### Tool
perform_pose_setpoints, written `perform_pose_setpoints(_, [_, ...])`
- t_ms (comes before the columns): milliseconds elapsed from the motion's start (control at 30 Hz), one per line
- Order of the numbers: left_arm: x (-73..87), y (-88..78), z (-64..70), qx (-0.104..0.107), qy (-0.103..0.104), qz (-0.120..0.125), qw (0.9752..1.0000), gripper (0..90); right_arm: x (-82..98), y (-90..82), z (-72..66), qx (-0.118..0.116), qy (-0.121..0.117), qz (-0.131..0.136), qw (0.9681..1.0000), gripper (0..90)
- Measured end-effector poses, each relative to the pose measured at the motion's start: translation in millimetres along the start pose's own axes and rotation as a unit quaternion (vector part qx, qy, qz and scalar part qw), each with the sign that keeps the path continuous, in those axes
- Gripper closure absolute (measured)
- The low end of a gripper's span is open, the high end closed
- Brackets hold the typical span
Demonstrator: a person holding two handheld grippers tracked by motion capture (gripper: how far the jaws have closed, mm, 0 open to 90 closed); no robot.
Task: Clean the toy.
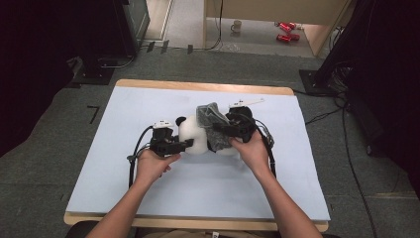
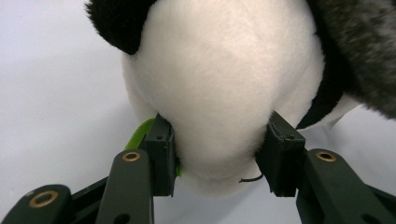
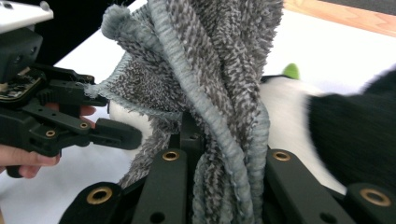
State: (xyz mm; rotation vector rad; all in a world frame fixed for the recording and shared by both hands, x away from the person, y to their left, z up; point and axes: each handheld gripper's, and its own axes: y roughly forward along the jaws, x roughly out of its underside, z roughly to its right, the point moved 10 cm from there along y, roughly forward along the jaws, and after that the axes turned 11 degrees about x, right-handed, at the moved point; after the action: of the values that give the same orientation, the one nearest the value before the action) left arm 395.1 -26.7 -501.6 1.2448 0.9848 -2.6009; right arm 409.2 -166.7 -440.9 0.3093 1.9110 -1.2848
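High view first: a plush panda [image 1: 194, 135] lies at the middle of the pale tabletop [image 1: 124, 188], and both hands have closed in on it. The left tongs [image 1: 184, 144] come in from nine o'clock of the toy, the right tongs [image 1: 223, 128] from three o'clock with a grey cloth [image 1: 212, 119] bunched up over the panda's far side.

Left gripper view settles the grip: the two jaws sit either side of the white plush head [image 2: 219, 84], pads pressed into the fur, pinching it and pinning it down. A green bit [image 2: 140, 133] peeks out by the left jaw; what it is I cannot tell.

Right gripper view: those jaws are squeezed hard on a thick fold of the cloth [image 3: 219, 93], which stands upright between them, draped against the panda [image 3: 289, 116], with the left tongs [image 3: 116, 134] off at nine o'clock.

So the step in hand looks like dressing or wrapping the toy in the cloth, one hand steadying, the other working the fabric. Next move, I'd judge, calls for keeping the left pinch firm while the right draws the cloth down and around the body without dragging the panda along.
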Motion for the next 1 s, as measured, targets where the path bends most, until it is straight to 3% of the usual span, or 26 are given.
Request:
perform_pose_setpoints(300, [-4.1,0.7,-5.6,0.002,-0.007,-0.003,1.0000,53.9,-2.4,-21.3,43.2,0.023,0.049,0.016,0.9984,78.1])
perform_pose_setpoints(500, [-4.9,1.4,-7.7,0.004,-0.007,-0.003,1.0000,53.9,1.5,-28.2,60.8,0.031,0.071,0.020,0.9968,78.0])
perform_pose_setpoints(633, [-4.4,1.3,-9.9,0.004,-0.013,-0.002,0.9999,53.9,7.2,-32.6,82.1,0.060,0.089,0.013,0.9941,78.1])
perform_pose_setpoints(667, [-4.3,1.3,-10.3,0.003,-0.013,-0.002,0.9999,53.9,9.8,-32.2,85.0,0.052,0.101,0.010,0.9935,78.1])
perform_pose_setpoints(733, [-4.5,1.2,-11.3,0.003,-0.012,-0.001,0.9999,53.9,12.4,-31.0,84.6,0.020,0.125,0.012,0.9919,78.1])
perform_pose_setpoints(767, [-4.7,1.2,-11.7,0.002,-0.013,0.000,0.9999,53.9,11.8,-31.6,84.9,0.018,0.128,0.014,0.9916,78.2])
perform_pose_setpoints(867, [-4.7,0.9,-12.2,0.003,-0.017,0.004,0.9998,54.0,3.2,-40.2,79.0,0.022,0.114,0.024,0.9929,78.3])
perform_pose_setpoints(1000, [-4.9,0.5,-9.8,0.003,-0.015,0.009,0.9998,54.0,-11.0,-51.6,57.3,0.012,0.086,0.044,0.9953,78.3])
